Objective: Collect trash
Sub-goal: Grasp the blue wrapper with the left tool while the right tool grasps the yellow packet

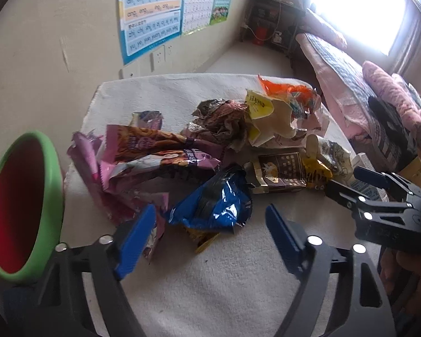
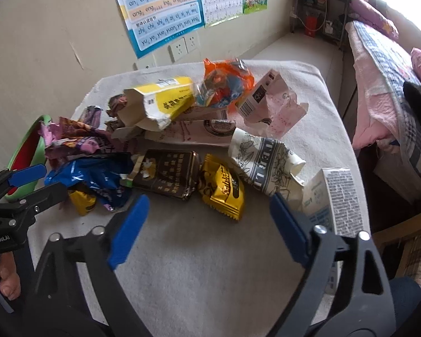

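The left gripper (image 1: 210, 226) holds its fingers apart and empty just short of the blue wrapper (image 1: 214, 198); the right gripper (image 2: 209, 224) is likewise spread before the yellow wrapper (image 2: 223, 188). Each should probably pinch one crumpled edge, then lift it to the green-rimmed bin (image 1: 22, 205) beside the table (image 1: 224, 280). The left tool reads "GenRobot.AI"; the wall poster (image 2: 160, 11) shows pinyin.

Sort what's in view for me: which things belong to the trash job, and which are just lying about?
Job:
blue wrapper
pink wrappers
brown cigarette pack
yellow candy wrapper
yellow carton
orange wrapper
green bin

Lying about:
wall posters
bed
shelf
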The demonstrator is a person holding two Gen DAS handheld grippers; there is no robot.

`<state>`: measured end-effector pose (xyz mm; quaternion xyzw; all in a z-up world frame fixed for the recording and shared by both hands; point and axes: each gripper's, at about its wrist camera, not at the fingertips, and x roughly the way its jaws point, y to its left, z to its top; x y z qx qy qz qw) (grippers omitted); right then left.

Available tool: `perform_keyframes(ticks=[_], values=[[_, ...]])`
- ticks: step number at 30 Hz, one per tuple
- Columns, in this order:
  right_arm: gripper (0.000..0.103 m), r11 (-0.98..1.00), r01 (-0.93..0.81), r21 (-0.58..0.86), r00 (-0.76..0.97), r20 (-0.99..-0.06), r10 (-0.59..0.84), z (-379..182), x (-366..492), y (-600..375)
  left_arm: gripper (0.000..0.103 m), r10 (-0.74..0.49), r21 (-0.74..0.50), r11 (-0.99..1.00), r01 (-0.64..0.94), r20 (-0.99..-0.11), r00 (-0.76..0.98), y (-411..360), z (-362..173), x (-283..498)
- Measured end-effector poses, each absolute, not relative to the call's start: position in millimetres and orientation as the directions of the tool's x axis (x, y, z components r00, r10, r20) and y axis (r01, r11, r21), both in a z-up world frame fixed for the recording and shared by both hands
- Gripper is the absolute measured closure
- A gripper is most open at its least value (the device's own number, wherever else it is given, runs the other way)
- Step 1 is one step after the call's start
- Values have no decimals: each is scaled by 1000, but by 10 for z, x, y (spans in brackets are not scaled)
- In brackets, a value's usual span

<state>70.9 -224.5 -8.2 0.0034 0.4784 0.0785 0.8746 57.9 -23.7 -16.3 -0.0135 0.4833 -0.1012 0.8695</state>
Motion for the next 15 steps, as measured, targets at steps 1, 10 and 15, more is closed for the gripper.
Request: perform_keyframes(ticks=[1, 10, 15], values=[[19, 988, -130, 87, 522, -841, 143, -109, 734, -2254, 32, -187, -118, 979, 166, -843, 504, -249, -187, 607], [50, 986, -120, 118, 483, -861, 161, -293, 865, -2287, 53, -173, -105, 980, 170, -873, 456, -300, -364, 701], [74, 987, -104, 123, 488, -858, 159, -317, 831, -2387, 60, -197, -126, 975, 181, -865, 462, -295, -343, 666]])
